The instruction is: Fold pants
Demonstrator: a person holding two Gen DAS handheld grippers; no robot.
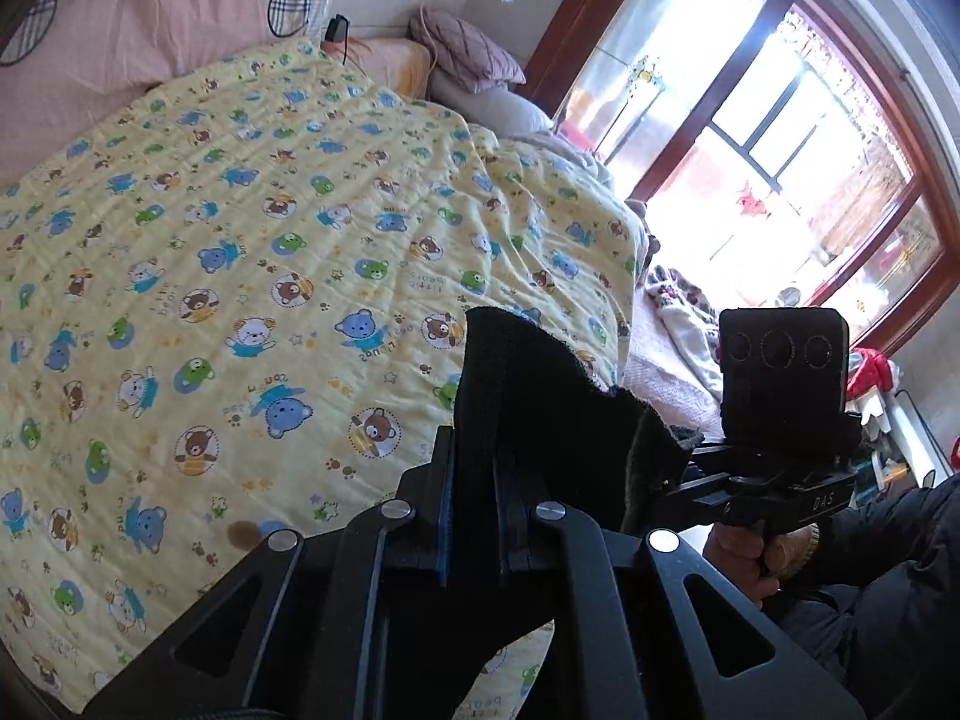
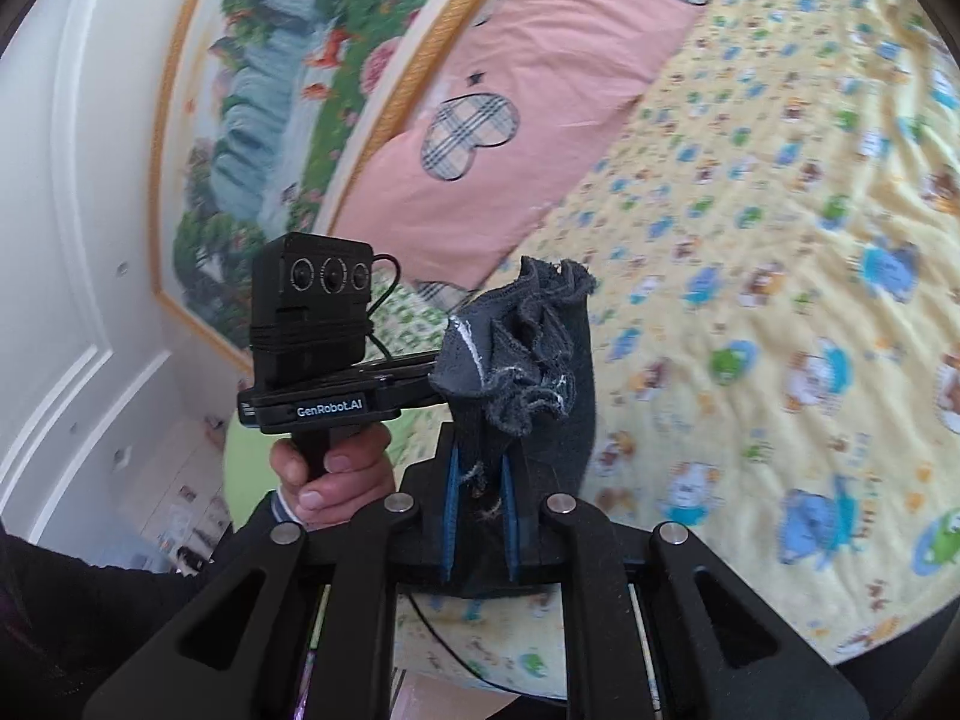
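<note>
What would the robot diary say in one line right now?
left gripper: shut on pants | right gripper: shut on pants | pants: lifted above bed quilt

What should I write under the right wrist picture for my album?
The right tool pinches bunched dark pants above the yellow teddy-bear blanket.

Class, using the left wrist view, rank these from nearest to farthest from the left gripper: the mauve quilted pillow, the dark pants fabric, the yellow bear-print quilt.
1. Dark pants fabric: clamped in the left gripper.
2. Yellow bear-print quilt: spread on the bed, below and left.
3. Mauve quilted pillow: at the bed's far end, by the window.
</note>
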